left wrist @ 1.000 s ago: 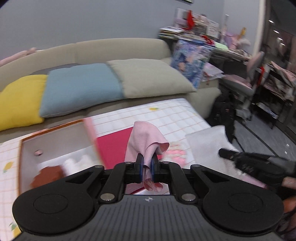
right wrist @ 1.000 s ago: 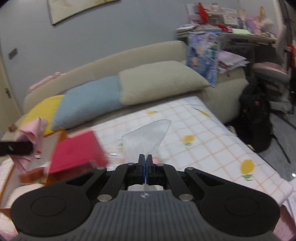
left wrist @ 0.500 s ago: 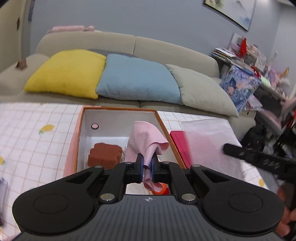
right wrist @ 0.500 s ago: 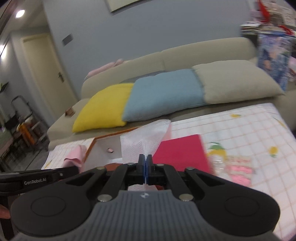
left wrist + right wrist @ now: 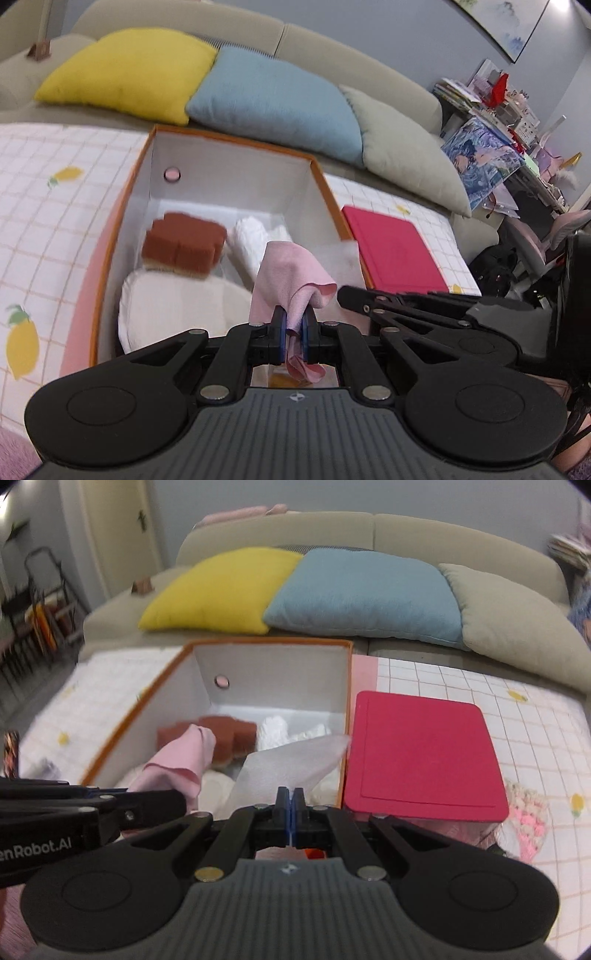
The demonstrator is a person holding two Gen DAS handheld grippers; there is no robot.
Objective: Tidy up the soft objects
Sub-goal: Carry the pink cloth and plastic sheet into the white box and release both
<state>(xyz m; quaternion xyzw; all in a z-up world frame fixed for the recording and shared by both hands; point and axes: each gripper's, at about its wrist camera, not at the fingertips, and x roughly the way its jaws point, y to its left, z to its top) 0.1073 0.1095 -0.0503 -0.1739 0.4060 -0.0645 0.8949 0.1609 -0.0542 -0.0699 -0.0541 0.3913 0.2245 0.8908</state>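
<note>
**Both claws loaded over the box**

The sofa (image 5: pixel 369 528) runs across twelve o'clock. The orange-rimmed box (image 5: pixel 321 177) sits centre, a red lid (image 5: pixel 424 753) at its three o'clock. Inside lie a cream pad (image 5: pixel 177 314), a brown sponge (image 5: pixel 184 243) and white wadding (image 5: pixel 255 240). Left gripper (image 5: pixel 294 325) is clamped on a pink cloth (image 5: pixel 291 280) — right gripper (image 5: pixel 290 805) pinches a translucent white sheet (image 5: pixel 291 764).

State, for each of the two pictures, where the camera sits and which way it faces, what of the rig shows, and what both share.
Left wrist: on the left tongs, aimed down into the orange box; pinching a pink cloth; right tongs enter alongside.
Right wrist: on the right tongs, facing the same box; pinching a white foam sheet.
Shared: box, brown sponge, red lid, sofa cushions.
</note>
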